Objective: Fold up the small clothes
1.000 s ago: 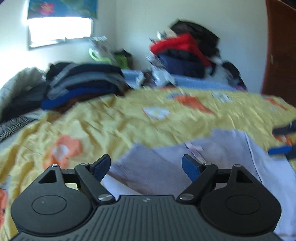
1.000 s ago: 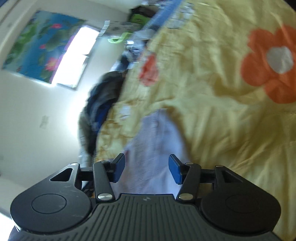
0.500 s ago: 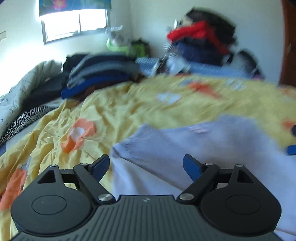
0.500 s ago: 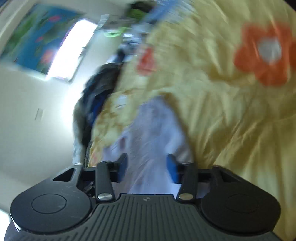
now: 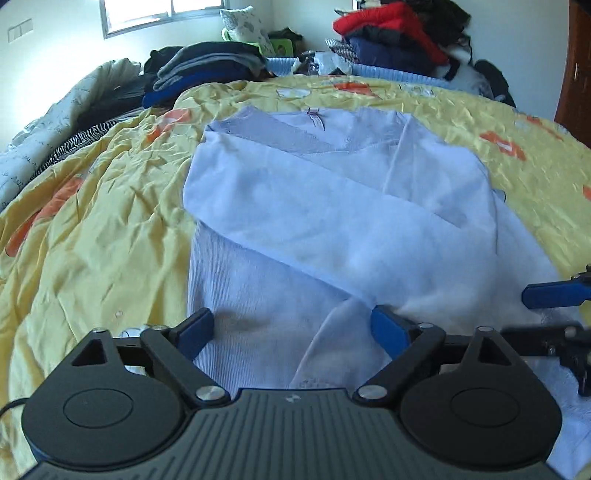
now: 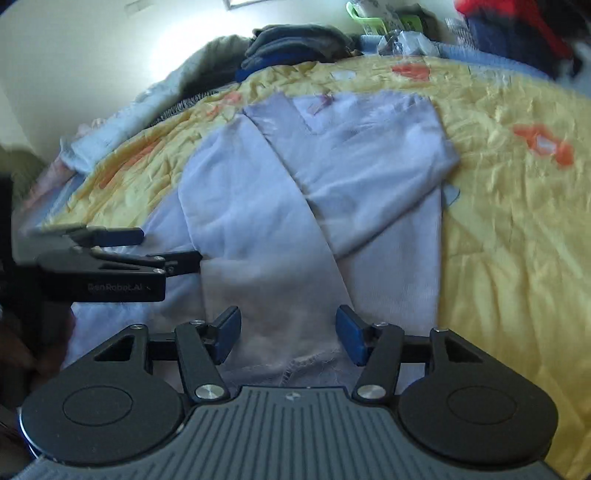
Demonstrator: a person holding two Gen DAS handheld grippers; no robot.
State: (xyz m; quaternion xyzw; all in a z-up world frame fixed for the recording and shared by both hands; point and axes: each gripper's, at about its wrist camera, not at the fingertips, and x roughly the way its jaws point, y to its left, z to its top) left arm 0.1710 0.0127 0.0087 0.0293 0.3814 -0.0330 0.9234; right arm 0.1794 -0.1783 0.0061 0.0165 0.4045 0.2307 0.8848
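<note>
Both sleeves now lay crossed over the pale lilac knit top (image 5: 343,206) on the yellow flowered bed cover (image 5: 99,221); left tongs (image 5: 293,330) and right tongs (image 6: 288,332) had just been opening, released and empty, ready for the hem fold.

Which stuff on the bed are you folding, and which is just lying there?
For the job:
pale lilac top
left gripper, open
right gripper, open

Just lying about:
yellow flowered quilt
dark folded stack
red and navy pile

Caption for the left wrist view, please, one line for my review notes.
Open left gripper over the hem of a pale shirt with sleeves folded in, on a yellow bedspread.
</note>
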